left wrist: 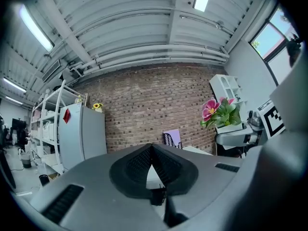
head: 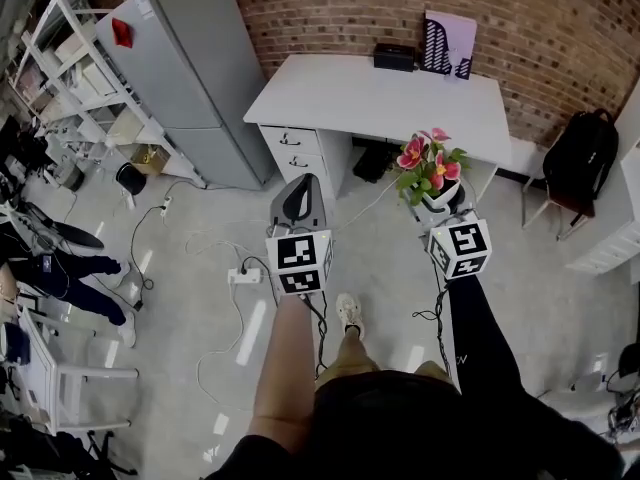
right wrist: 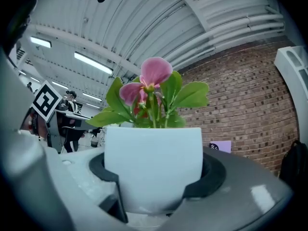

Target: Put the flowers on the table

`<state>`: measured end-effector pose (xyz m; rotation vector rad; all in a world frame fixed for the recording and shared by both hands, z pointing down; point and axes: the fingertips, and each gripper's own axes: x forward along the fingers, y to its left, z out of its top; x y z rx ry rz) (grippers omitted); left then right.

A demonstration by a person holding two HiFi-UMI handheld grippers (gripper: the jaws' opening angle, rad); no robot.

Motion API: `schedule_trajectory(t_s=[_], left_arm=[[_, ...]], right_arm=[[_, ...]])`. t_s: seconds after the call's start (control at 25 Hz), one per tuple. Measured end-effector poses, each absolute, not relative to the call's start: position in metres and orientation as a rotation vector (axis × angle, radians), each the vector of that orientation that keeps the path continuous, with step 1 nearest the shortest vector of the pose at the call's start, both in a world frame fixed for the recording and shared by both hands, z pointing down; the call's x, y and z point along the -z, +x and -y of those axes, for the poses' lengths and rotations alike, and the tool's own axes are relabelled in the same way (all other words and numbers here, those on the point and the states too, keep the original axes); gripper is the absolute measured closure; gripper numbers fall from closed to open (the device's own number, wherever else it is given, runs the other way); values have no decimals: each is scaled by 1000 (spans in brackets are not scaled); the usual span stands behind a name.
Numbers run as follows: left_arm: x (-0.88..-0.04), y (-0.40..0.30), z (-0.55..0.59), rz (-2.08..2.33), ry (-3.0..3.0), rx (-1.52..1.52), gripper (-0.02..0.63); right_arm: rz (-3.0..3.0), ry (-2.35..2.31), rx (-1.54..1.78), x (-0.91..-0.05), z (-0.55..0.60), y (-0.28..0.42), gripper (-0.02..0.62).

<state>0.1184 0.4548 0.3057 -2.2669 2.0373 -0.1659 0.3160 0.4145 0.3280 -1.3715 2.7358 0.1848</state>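
A white pot of pink flowers [head: 431,171] with green leaves is held in the air in front of the white desk [head: 380,96], just short of its front edge. My right gripper [head: 441,206] is shut on the pot, whose white wall [right wrist: 153,165] fills the space between the jaws in the right gripper view. My left gripper [head: 297,196] hovers level with it to the left, over the floor, with its jaws together and nothing in them [left wrist: 152,163]. From the left gripper view the flowers [left wrist: 222,112] show at the right.
On the desk's back edge sit a black box [head: 394,57] and a purple-and-black file holder [head: 446,45]. A grey fridge [head: 190,73] stands left of the desk, shelving [head: 70,58] beyond it. A black backpack [head: 582,156] rests on a chair at right. Cables and a power strip [head: 244,276] lie on the floor.
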Motion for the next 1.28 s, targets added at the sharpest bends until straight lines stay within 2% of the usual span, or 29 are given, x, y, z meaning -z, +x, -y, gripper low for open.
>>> schedule_trajectory(t_s=[0.6, 1.28], left_arm=[[-295, 30, -230, -1976, -2332, 155, 597], [-313, -12, -102, -1939, -2400, 192, 597]], right_arm=[[-2734, -1400, -106, -333, -205, 217, 252], [-2706, -1419, -44, -341, -80, 170, 252]])
